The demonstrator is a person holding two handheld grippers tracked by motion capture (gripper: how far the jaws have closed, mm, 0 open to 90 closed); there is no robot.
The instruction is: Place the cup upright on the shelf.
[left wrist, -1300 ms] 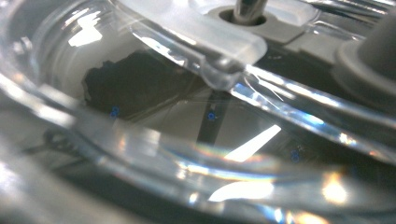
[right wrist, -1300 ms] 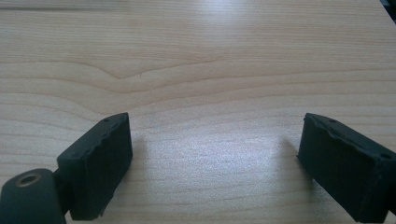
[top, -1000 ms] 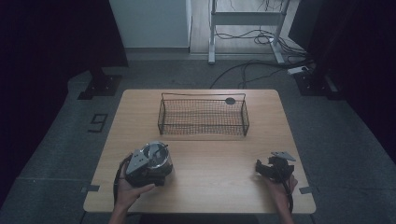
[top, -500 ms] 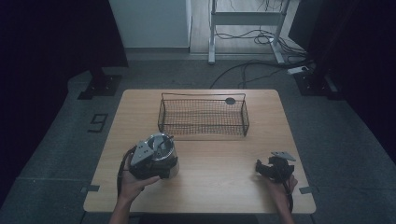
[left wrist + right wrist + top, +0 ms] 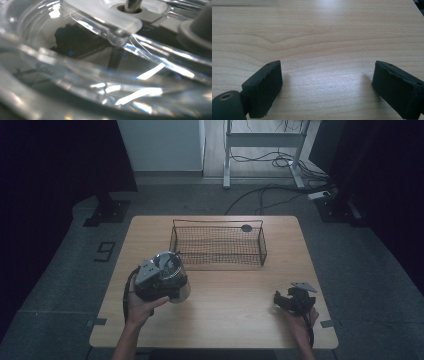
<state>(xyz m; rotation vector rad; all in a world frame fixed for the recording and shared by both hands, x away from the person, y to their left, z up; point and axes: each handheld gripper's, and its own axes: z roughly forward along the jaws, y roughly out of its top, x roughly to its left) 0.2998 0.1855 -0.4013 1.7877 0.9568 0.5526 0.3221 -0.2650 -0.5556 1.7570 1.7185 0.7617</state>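
Risk of slipping: clear lidded jar (image 5: pixel 172 280) gripped by left tongs (image 5: pixel 159 285) above the bench's (image 5: pixel 230 305) left edge; right tongs (image 5: pixel 325 87) wide apart, empty.

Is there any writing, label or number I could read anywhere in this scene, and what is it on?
"9": a mark like this digit on the grey floor, left of the table; at this size it may be a 6.
No text is legible on the wire basket, the clear container at the left claw, or the right claw.
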